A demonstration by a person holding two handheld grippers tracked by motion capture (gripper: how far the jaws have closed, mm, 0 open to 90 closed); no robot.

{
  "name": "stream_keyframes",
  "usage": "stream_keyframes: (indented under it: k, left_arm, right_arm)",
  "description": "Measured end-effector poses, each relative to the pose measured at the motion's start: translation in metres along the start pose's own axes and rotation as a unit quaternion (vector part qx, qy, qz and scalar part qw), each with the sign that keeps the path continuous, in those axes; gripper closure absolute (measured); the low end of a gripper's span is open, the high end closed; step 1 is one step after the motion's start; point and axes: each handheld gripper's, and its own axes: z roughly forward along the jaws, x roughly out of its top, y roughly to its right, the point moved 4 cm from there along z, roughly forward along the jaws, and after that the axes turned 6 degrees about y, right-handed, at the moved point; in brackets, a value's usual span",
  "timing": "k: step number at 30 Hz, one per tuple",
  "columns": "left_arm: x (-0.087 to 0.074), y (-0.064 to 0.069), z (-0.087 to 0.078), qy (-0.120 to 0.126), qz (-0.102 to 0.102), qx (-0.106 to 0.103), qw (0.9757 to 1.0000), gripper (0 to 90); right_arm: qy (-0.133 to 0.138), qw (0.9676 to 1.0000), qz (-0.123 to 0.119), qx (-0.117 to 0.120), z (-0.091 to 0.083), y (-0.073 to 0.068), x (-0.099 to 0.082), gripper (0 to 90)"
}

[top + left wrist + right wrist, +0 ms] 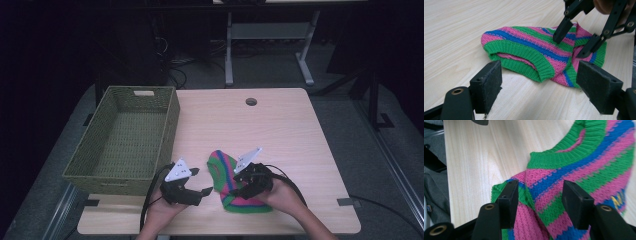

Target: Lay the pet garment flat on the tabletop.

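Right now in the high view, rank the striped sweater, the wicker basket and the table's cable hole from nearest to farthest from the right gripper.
1. Striped sweater, directly under the right gripper.
2. Wicker basket, off to the left.
3. Cable hole, near the table's far edge.

High view: tabletop (280, 125) was evenly and brightly lit from overhead; surroundings fell off to near black, floor dim grey. Shadows under the basket (125, 137) and both tools were soft and short. No glare on the wood. Picture was small and somewhat soft; fine detail lost.

Left gripper view: bright, diffuse light; wood grain pale, nearly washed out toward upper left. Striped knit (541, 53) was sharp at its middle, with a faint shadow along its near edge. Near jaw pads were slightly soft.

Right gripper view: knit stitches were crisp between the jaws, blurred toward upper right and right edge. Wood looked overexposed at top. Left margin dark, dim.
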Motion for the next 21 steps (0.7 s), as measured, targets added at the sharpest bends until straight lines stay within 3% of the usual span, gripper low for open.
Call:
stream_keyframes:
  k: [8, 21]
  left_arm:
    - [0.000, 0.000, 0.001, -0.002, -0.001, -0.005, 1.0000, 21.3]
    - [0.000, 0.001, 0.000, -0.002, -0.001, -0.006, 1.0000, 21.2]
  right_arm:
    - [-0.027, 0.9996, -0.001, 0.002, 0.014, 0.004, -0.002, 56.0]
    - [-0.037, 0.9991, -0.019, -0.007, 0.020, 0.000, -0.004, 65.8]
